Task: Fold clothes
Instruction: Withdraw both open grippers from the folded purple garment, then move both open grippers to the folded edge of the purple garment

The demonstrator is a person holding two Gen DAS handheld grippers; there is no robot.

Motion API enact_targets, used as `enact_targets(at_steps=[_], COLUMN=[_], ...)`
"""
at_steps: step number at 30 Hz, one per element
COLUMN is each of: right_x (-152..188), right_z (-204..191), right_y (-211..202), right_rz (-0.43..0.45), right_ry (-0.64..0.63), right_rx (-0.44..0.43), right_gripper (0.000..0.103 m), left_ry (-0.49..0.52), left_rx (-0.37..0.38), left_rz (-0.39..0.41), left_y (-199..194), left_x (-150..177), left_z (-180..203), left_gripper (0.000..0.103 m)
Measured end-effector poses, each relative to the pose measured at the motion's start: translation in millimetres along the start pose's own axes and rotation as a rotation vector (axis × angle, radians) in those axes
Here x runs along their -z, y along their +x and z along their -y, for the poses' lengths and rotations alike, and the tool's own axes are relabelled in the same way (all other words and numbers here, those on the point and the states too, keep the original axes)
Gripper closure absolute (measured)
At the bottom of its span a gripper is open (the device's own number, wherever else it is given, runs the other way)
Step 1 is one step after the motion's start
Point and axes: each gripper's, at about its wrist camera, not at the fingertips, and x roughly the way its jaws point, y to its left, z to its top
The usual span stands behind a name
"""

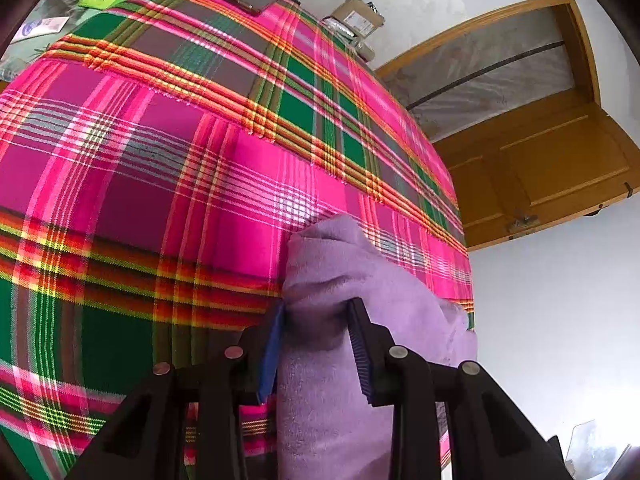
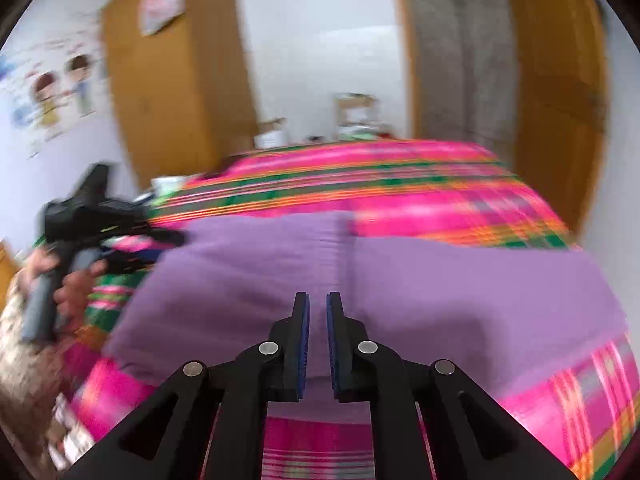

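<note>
The left gripper (image 1: pixel 316 312) is clamped on a bunched corner of the purple towel (image 2: pixel 440 292), which lies on the plaid blanket (image 1: pixel 160 168). The right gripper (image 2: pixel 318 312) (view blurred) hovers over the towel, fingers nearly together, gripping nothing.

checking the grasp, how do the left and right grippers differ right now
The left gripper has its jaws clamped on a bunched fold of the purple cloth; the right gripper holds nothing between its nearly closed jaws. The left one has lifted its piece of cloth off the plaid cover, whereas the right hovers over cloth lying flat. Both have black fingers with blue pads.
</note>
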Motion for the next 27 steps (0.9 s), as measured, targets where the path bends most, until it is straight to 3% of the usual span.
enact_targets(at_steps=[6, 9, 13, 20, 27], right_x=[2, 8, 15, 23, 33], right_z=[-57, -88, -112, -116, -126], right_y=[25, 34, 36, 38, 37], right_rz=[-0.091, -0.132, -0.144, -0.183, -0.184], right_ry=[-0.151, -0.245, -0.344, -0.373, -0.396], right_rx=[-0.252, -0.341, -0.373, -0.362, -0.319], right_gripper=[0.091, 0.080, 0.075, 0.075, 0.087], left_ry=[-0.001, 0.026, 0.028, 0.038, 0.014], left_rx=[0.010, 0.000, 0.010, 0.073, 0.123], left_rz=[-0.017, -0.023, -0.035, -0.059, -0.063], left_y=[1, -2, -11, -31, -53], left_x=[-1, 3, 19, 70, 112], left_z=[-3, -1, -7, -20, -34], left_gripper=[0.071, 0.071, 0.070, 0.071, 0.071])
